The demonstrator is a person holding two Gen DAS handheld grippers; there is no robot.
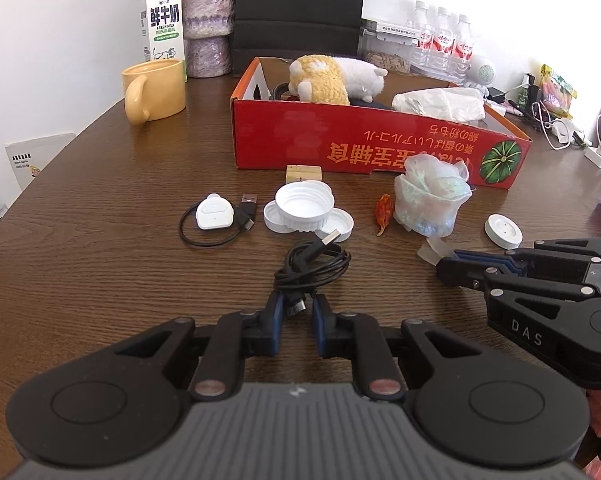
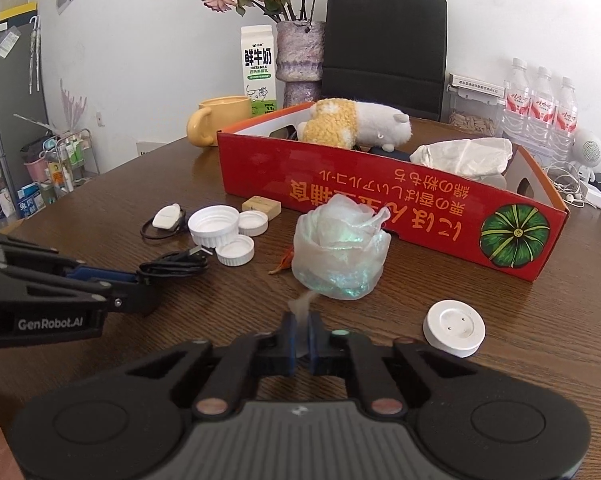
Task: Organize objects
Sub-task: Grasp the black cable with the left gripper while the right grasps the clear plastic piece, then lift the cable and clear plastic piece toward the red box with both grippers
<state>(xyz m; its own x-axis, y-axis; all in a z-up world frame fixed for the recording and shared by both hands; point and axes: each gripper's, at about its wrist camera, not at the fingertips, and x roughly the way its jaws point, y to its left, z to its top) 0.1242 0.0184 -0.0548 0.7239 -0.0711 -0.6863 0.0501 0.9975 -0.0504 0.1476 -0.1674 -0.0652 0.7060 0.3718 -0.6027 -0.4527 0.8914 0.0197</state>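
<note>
Left gripper (image 1: 298, 306) clamps the black cable (image 1: 312, 266), lying before the red box (image 1: 340, 148). Only the right wrist view shows the right gripper (image 2: 300, 334) pinching the plastic bag's (image 2: 338, 252) tail, nearer than that box.

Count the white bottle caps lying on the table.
3, clustered in front of the red box: a big cap, a small cap behind it, another small cap in front. None seem hidden.
</note>
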